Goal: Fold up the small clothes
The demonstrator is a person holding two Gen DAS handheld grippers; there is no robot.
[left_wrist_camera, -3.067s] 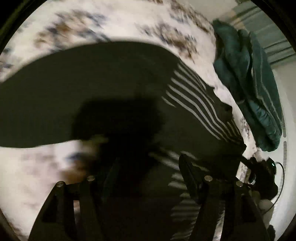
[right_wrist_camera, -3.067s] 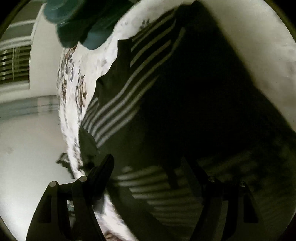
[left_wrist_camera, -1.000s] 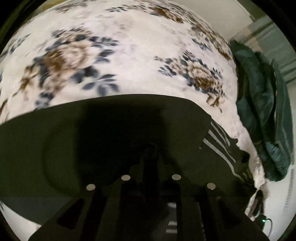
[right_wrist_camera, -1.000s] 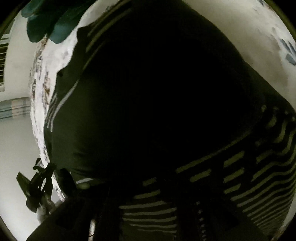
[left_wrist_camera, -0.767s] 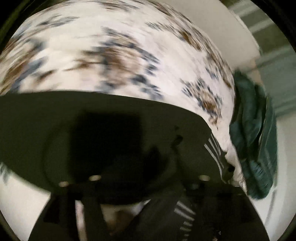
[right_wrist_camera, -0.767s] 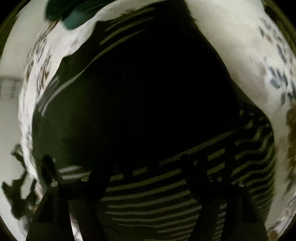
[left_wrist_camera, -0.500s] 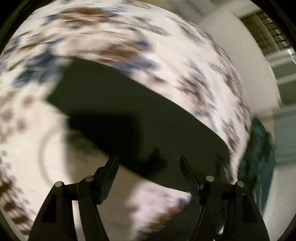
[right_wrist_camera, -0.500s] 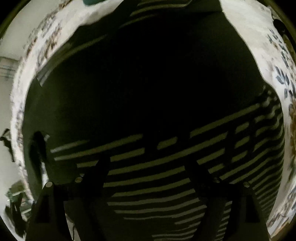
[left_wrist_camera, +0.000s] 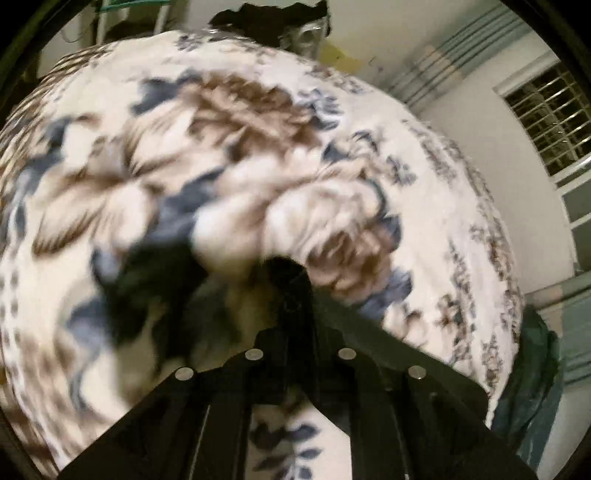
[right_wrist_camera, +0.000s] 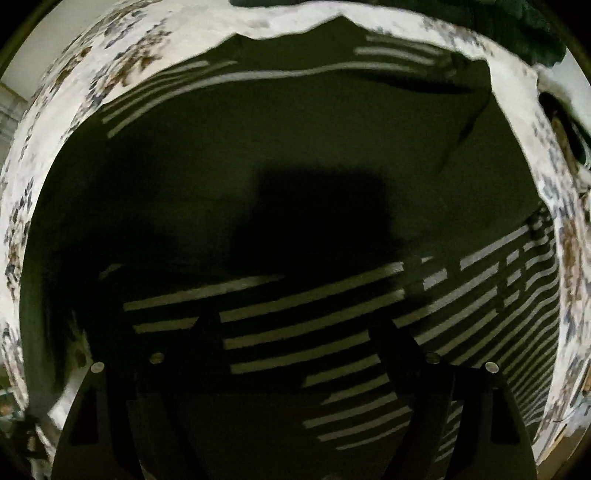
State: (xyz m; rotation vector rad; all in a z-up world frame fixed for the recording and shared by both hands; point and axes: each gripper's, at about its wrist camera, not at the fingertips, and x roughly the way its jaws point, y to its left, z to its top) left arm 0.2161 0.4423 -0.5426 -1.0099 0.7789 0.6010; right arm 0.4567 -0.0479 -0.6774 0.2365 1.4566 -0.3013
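Observation:
A dark garment with pale stripes (right_wrist_camera: 295,147) lies spread flat on a floral bedspread (right_wrist_camera: 110,55) and fills most of the right wrist view. My right gripper (right_wrist_camera: 295,332) hangs straight above its striped part, open, with nothing pinched between the fingers (right_wrist_camera: 207,332). In the blurred left wrist view my left gripper (left_wrist_camera: 291,273) is shut, and a dark edge of the garment (left_wrist_camera: 388,343) runs from its fingertips down to the right. It appears to grip that corner over the bedspread (left_wrist_camera: 221,147).
A dark green cloth (left_wrist_camera: 528,387) is heaped at the bed's right edge, and the green cloth (right_wrist_camera: 535,37) also shows at the top right. A white wall and a barred window (left_wrist_camera: 546,122) stand beyond the bed. A dark pile (left_wrist_camera: 269,18) sits at the far end.
My left gripper opened, slid along the garment's edge to its corner and shut there. My right gripper let go of the striped part, opened wide and rose above the garment.

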